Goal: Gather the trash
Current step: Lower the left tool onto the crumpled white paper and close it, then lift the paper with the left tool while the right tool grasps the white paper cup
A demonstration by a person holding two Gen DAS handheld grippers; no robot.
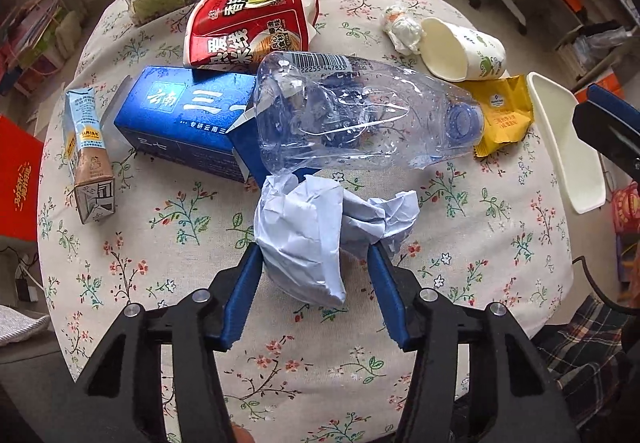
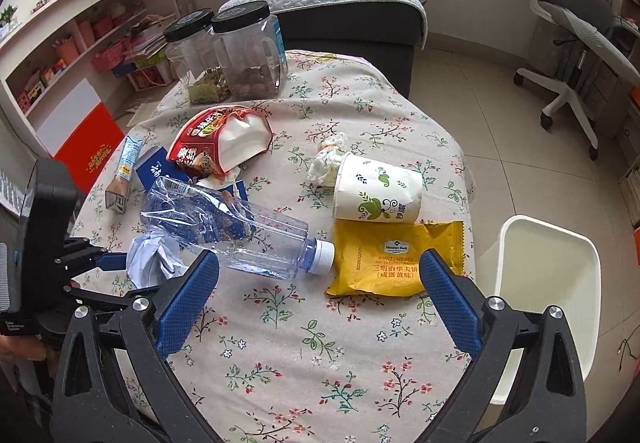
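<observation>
Left gripper (image 1: 314, 249): its two blue fingers (image 1: 240, 295) are closed against the sides of a crumpled paper ball (image 1: 316, 231), which sits between them at the near middle of the bench (image 1: 280, 371); whether the ball is lifted clear of the floral cloth cannot be told. Right gripper (image 2: 320, 263): fingers (image 2: 188, 303) spread wide with nothing between them, poised over the near bench just short of the crushed plastic bottle (image 2: 236, 231) and the yellow snack wrapper (image 2: 384, 263). Beyond the paper ball lie the bottle, a blue carton (image 1: 180, 119), a red instant-noodle bowl (image 1: 252, 23) and, to the left, a small drink carton (image 1: 86, 155); to the right lie a tipped paper cup (image 2: 380, 191) and a wad of tissue (image 2: 328, 159). A white bin (image 2: 548, 295) stands off the bench's right edge; nothing shows inside it. Judged progress: early, with the first piece merely gripped and every other piece of trash left on the bench.
</observation>
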